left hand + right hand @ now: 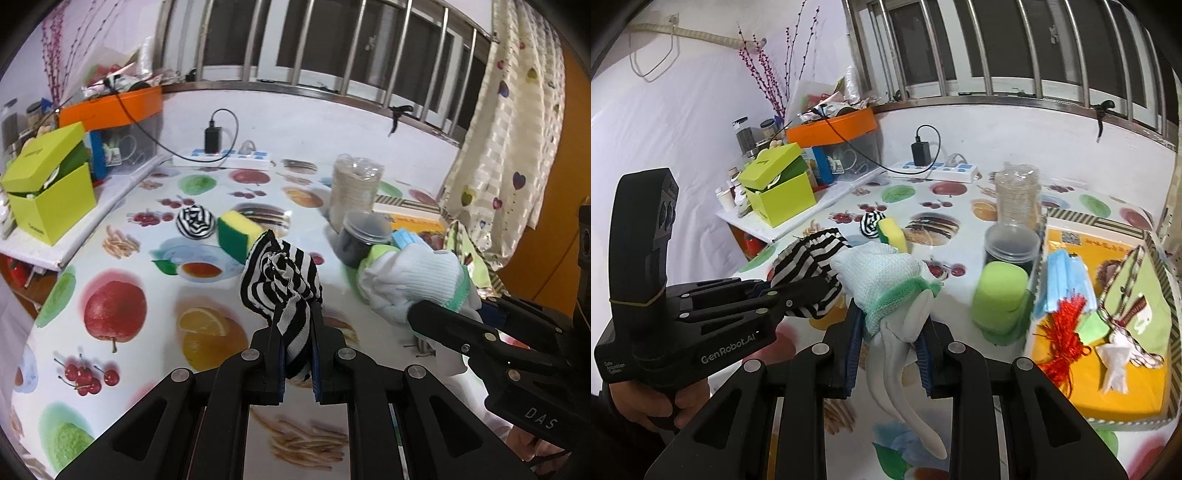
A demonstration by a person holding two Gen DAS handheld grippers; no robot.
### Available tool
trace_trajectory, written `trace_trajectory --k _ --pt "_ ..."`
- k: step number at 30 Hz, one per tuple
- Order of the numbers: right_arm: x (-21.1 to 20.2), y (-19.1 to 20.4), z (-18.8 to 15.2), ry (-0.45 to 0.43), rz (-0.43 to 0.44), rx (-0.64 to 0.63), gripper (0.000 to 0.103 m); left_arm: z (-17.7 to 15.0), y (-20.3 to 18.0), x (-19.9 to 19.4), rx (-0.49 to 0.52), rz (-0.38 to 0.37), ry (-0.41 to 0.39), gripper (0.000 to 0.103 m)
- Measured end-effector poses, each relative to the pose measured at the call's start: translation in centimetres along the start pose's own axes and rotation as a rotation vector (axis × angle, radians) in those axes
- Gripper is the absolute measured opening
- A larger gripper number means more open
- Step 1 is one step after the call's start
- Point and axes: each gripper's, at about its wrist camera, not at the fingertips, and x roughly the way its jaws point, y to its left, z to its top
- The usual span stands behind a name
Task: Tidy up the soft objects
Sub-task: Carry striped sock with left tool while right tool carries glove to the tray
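My left gripper (295, 321) is shut on a black-and-white striped sock (280, 280) and holds it above the fruit-print table (122, 273). My right gripper (890, 321) is shut on a white glove with a green cuff (882, 273), also held in the air; it shows at the right of the left wrist view (413, 280). The two held things are side by side, close together. A second rolled striped sock (195, 220) and a yellow-green sponge (238, 234) lie on the table beyond. A lime-green sponge (999, 291) stands by the yellow tray (1123, 373).
The tray holds blue masks (1067, 280), a red tassel (1067, 332) and a green pouch (1137, 306). A dark lidded jar (1012, 247) and a stack of clear cups (1017, 195) stand behind. A lime box (48, 188) sits on the left shelf, a power strip (225, 157) by the wall.
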Motion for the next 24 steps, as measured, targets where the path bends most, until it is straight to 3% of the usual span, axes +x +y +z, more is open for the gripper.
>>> trace_trajectory --k 24 --pt "-3.5 -5.0 -1.4 -0.033 -0.108 0.095 0.027 0.3 -6.1 1.5 0.097 -0.119 0.017 0.010"
